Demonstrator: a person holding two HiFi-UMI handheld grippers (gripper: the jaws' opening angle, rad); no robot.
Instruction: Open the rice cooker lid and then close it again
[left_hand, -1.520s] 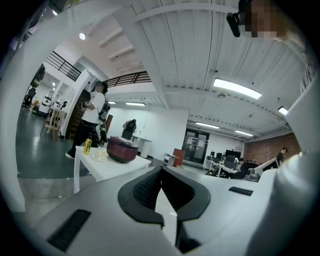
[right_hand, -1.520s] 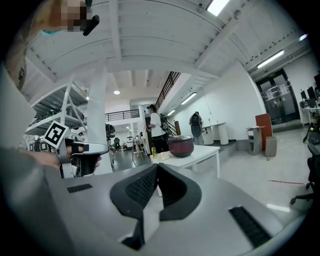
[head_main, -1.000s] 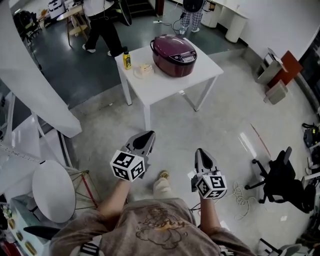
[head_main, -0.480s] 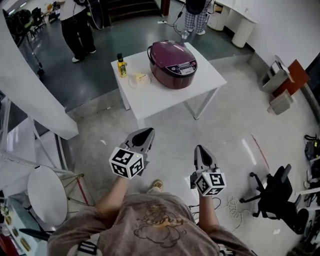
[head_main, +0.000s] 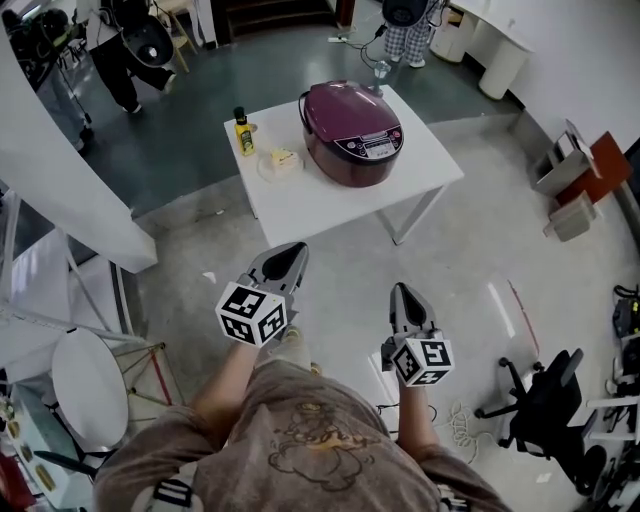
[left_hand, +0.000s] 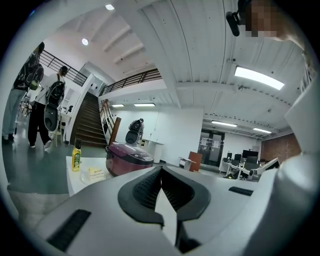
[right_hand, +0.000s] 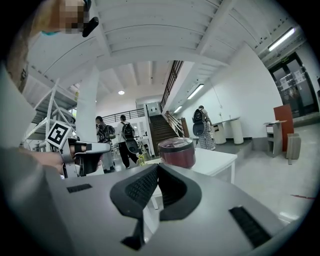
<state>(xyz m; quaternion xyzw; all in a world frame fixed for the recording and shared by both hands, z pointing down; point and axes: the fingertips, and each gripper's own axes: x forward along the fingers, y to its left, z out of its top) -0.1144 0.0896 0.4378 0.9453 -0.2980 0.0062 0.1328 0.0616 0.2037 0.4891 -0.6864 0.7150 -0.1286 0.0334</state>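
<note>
Both grippers ride out ahead of the person at waist height, empty. The left gripper (head_main: 288, 256) has its jaws pressed together tip to tip, and the right gripper (head_main: 403, 297) is closed the same way, with nothing between its ridged pads. Both point towards the white table (head_main: 330, 200), well short of its near edge.

Below them lies bare grey concrete floor (head_main: 450, 265), which gives way to darker flooring behind the table. A black office chair (head_main: 545, 410) stands off to the right and a round white stool (head_main: 90, 388) to the left. A staircase rises at the back of the hall, and people stand there.

The rice cooker (head_main: 352, 118) sits on the table's right half, close to the far edge, with its maroon lid down. Its control panel faces the near right edge – towards the person – so its front-to-back line runs roughly from hinge at the far side to panel at the near side. A yellow bottle (head_main: 241, 131) stands upright at the left corner, with a small dish (head_main: 281, 161) just beside it.

Compared with a second ago, the table looms closer to the grippers – the gap of floor between them is shorter – and the figure in black at the back left has drifted farther off.
</note>
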